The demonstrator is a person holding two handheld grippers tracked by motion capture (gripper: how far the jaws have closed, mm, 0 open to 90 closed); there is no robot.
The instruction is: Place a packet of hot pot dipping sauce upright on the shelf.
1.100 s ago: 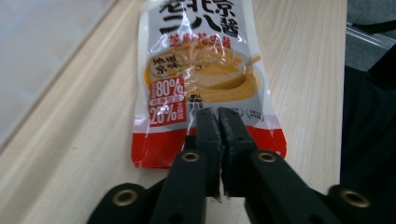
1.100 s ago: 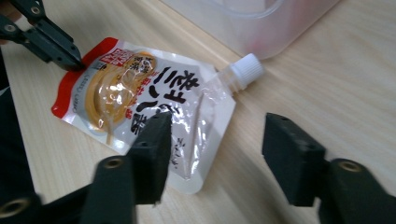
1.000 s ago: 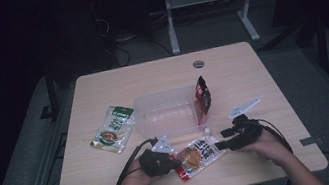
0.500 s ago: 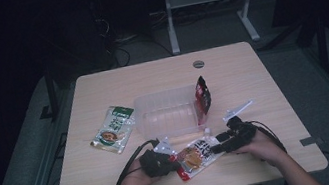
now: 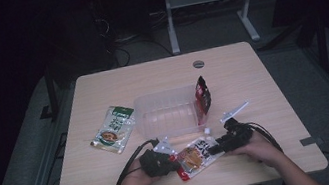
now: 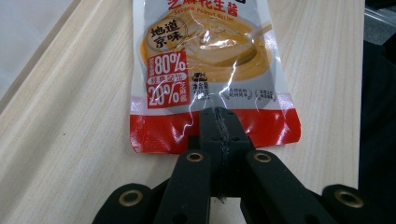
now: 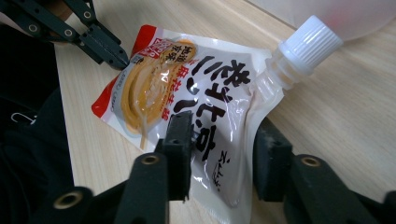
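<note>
The left gripper [image 6: 219,128] has its two black jaws pressed fully together on the red bottom hem of a sauce pouch [image 6: 205,70], pinching the film between them. Just beyond the jaw tips, the left gripper view shows a red panel printed "80%" and "20%", a round badge with the characters 地道京味, and at the top edge a line of small Latin lettering in which "Sesame" can be made out, over a picture of tan paste being stirred.

The right gripper [image 7: 222,154] stands about the other end of the same sauce pouch [image 7: 187,93], one jaw on each side of the white upper part. Its jaws have just been closing, and the pouch lies between them; the near jaw lies against the printed face, while the far one sits at the pouch's edge, and I cannot tell whether it presses on it. Large black brush characters run along this white end. A ribbed white screw cap [image 7: 312,43] tops the clear spout at the pouch's corner, close to the wall of a clear plastic tub [image 7: 345,14].

In the high view the sauce pouch [image 5: 196,155] lies flat near the front edge of the wooden table [image 5: 260,71], stretched between the two grippers. The clear plastic tub [image 5: 166,112] sits just behind it, with a dark red packet [image 5: 202,97] standing upright at its right end. A green packet [image 5: 114,129] lies well to the left of the tub.
</note>
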